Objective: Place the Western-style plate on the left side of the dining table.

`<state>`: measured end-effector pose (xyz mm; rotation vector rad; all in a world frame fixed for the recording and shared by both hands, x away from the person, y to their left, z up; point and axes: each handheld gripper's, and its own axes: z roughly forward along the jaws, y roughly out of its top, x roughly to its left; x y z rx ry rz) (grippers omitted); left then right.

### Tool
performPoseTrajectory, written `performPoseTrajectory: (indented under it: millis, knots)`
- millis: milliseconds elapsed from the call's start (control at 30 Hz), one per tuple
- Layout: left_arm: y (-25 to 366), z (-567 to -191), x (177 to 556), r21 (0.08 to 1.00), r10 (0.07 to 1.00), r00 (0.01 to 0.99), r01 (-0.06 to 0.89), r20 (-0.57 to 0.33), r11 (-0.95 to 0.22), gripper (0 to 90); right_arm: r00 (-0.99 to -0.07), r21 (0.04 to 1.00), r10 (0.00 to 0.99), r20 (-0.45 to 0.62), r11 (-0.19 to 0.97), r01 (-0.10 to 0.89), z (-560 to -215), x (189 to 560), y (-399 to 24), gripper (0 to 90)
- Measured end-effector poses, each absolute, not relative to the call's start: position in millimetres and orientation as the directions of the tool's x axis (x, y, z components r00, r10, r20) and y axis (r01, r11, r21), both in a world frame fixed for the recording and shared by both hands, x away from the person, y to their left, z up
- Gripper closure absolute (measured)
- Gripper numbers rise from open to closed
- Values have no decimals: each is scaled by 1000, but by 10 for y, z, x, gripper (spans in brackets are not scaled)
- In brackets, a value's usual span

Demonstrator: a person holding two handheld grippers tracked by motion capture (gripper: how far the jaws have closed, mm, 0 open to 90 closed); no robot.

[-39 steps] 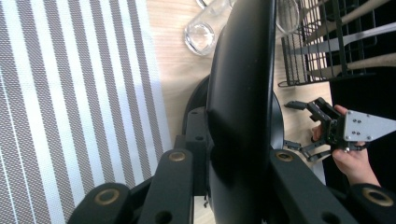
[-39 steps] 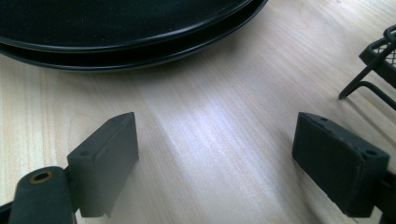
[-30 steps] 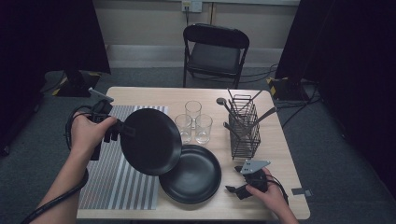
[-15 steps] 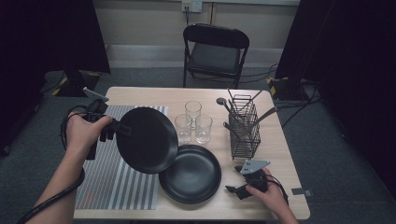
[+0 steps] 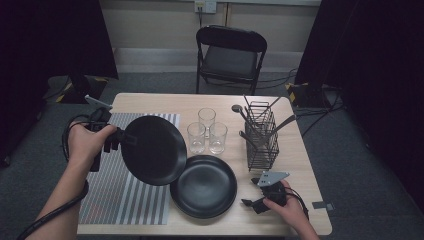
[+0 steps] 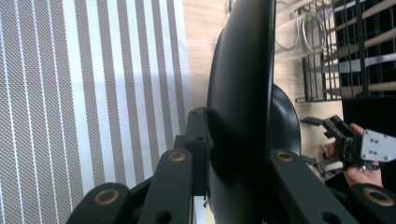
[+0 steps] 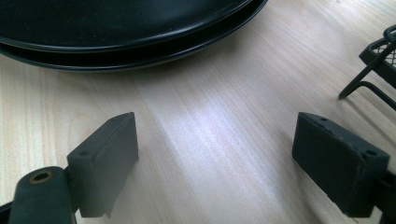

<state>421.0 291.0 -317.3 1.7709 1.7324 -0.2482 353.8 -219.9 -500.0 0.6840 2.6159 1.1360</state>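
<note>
My left gripper (image 5: 116,141) is shut on the rim of a black plate (image 5: 154,150), which hangs tilted in the air above the striped mat (image 5: 107,197). In the left gripper view that plate (image 6: 240,93) stands edge-on between the two jaws. More black plates (image 5: 204,186) lie stacked flat on the table; the right gripper view shows two rims, one on the other (image 7: 140,44). My right gripper (image 5: 252,200) rests on the wood to the right of the stack, open, with bare tabletop between its pads (image 7: 109,158).
Three clear glasses (image 5: 206,132) stand behind the stack. A black wire cutlery rack (image 5: 261,135) with utensils stands to the right of them. A folding chair (image 5: 230,55) is behind the table (image 5: 300,165).
The left hand has carried the tilted plate a little to the left, off the stack and over the mat. The right gripper has stayed where it was.
</note>
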Motion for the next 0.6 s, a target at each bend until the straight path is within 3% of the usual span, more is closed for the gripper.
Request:
performPoseTrajectory:
  millis: [600]
  knots:
    - [3161,-3257,4244,296,826,58,945,-561,135,781,-871,732,491,-7,596,330,-5000,3539,-2199,136]
